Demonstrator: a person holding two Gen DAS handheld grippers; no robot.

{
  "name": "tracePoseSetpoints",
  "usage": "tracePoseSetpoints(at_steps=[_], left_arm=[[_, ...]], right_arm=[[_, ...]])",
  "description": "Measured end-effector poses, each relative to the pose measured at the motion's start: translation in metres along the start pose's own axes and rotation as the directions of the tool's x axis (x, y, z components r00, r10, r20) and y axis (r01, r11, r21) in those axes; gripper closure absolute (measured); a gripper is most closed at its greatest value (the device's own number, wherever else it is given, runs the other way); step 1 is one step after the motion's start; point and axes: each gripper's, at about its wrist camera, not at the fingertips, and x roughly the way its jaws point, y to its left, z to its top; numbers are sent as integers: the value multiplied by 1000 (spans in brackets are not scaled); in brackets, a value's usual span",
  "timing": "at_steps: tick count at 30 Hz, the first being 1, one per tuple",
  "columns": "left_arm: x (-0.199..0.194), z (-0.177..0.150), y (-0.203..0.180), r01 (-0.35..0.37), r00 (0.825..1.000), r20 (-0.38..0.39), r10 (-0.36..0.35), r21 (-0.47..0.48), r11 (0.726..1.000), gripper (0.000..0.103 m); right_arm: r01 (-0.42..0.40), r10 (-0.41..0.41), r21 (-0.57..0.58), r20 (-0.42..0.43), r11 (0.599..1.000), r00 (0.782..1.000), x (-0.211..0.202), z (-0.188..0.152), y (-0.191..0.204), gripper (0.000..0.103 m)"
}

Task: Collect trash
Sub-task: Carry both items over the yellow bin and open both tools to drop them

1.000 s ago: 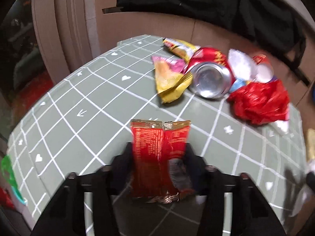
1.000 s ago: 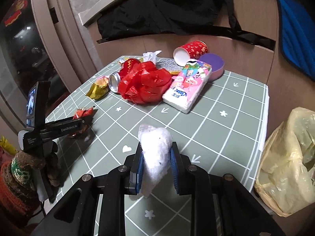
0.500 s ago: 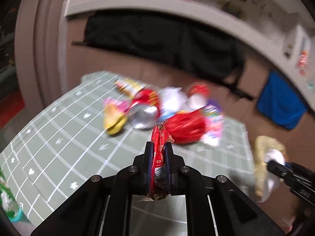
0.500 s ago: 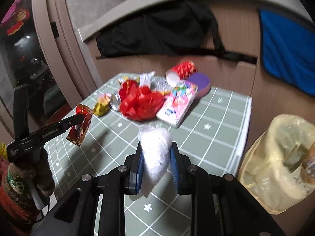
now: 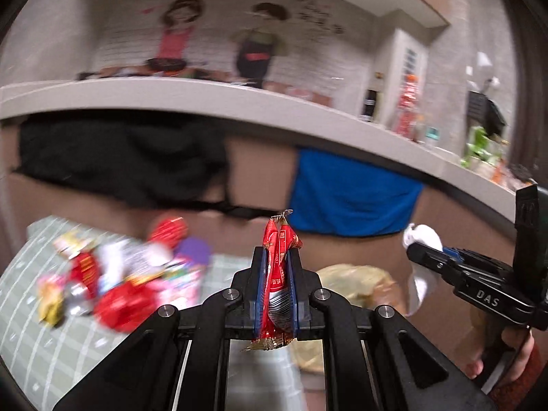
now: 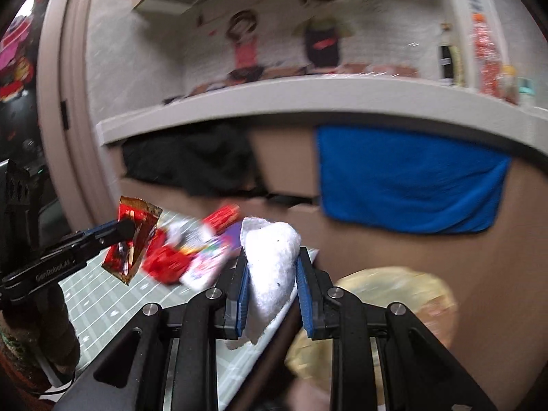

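Green gridded tablecloth (image 6: 102,304) fills the near ground as 2 handheld grippers carry trash toward a yellow plastic bag (image 6: 394,287) hanging off the table's edge. Left gripper (image 5: 276,274) pinches a red snack wrapper (image 5: 279,274) flat between its pads; right gripper (image 6: 270,274) clamps a white crumpled tissue (image 6: 270,260). Carry step looks under way; next each must reach over the bag's mouth and let go. Bag's contents are too blurred to tell. Farther back, a litter pile (image 5: 116,281) awaits.
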Motion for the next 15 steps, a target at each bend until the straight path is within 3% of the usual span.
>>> tracePoseSetpoints(at_steps=[5, 15], left_arm=[[49, 8, -49, 90, 996, -26, -89, 40, 995, 91], [117, -8, -99, 152, 981, -137, -141, 73, 986, 91]], right_arm=[[129, -129, 21, 25, 991, 991, -15, 5, -55, 79], [181, -177, 103, -47, 978, 983, 1, -18, -117, 79]])
